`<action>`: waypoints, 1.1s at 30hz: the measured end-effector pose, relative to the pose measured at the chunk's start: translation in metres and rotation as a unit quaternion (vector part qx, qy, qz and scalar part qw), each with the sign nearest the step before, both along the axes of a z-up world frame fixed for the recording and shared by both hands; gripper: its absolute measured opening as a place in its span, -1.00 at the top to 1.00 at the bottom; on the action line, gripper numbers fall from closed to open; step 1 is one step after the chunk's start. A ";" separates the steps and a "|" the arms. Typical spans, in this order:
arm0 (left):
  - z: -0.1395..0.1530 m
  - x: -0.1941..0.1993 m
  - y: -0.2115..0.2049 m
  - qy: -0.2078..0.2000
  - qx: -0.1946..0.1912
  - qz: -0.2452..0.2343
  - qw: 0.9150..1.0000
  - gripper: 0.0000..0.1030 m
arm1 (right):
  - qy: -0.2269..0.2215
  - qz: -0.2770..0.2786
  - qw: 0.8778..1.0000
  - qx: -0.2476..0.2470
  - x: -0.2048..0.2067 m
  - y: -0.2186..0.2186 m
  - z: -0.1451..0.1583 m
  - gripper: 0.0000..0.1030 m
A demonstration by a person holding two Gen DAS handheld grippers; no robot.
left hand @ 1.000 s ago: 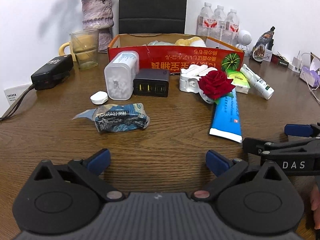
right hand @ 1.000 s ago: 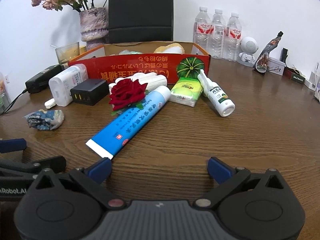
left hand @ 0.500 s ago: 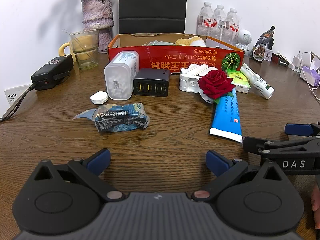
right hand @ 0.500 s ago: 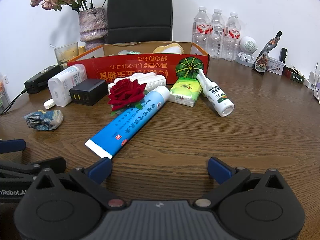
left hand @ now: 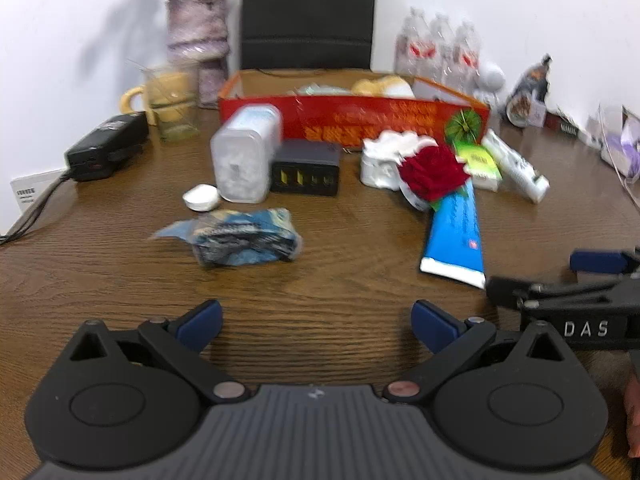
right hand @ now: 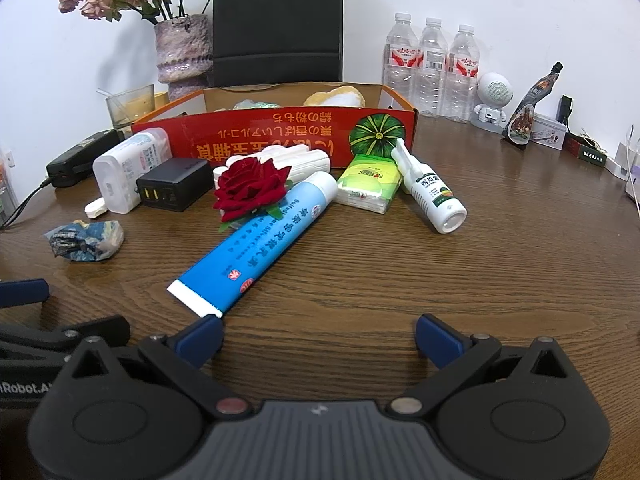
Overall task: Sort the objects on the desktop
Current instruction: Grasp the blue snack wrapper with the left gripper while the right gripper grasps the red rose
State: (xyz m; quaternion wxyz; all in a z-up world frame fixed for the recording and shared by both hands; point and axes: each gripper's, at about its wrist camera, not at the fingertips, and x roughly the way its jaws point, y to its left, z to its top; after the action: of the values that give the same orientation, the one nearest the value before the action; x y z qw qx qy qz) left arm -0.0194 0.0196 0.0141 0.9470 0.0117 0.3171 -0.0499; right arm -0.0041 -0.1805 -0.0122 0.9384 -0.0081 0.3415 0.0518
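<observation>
My left gripper [left hand: 316,322] is open and empty above the wooden table, short of a crumpled blue wrapper [left hand: 244,237]. My right gripper [right hand: 318,334] is open and empty; its left fingertip is close to the flat end of a blue tube [right hand: 260,240]. A red rose [right hand: 250,186] lies on the tube's far end. A green tissue pack [right hand: 368,190], a white spray bottle [right hand: 430,192], a black charger [right hand: 174,190] and a white container [right hand: 128,174] lie before the red cardboard box [right hand: 280,136].
A vase [right hand: 184,54], a glass cup [right hand: 130,106], a black bag [right hand: 278,22], three water bottles [right hand: 432,68] and a white figurine [right hand: 492,100] stand at the back. A black adapter with cable [left hand: 106,146] is at the left.
The left wrist view has shifted slightly and is blurred, so the left gripper is moving. The right gripper has edged forward toward the blue tube. Both stay open.
</observation>
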 end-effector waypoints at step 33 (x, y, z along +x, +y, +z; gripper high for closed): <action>0.094 0.029 0.044 -0.076 -0.056 -0.062 0.994 0.87 | -0.130 0.176 0.972 -0.085 0.039 0.035 0.090 0.00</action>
State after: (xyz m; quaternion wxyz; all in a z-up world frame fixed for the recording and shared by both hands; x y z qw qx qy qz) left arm 0.0097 0.0635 0.1085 0.9625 -0.0181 0.2399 -0.1253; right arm 0.0347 -0.1460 0.0773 0.9468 -0.1541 0.2129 0.1854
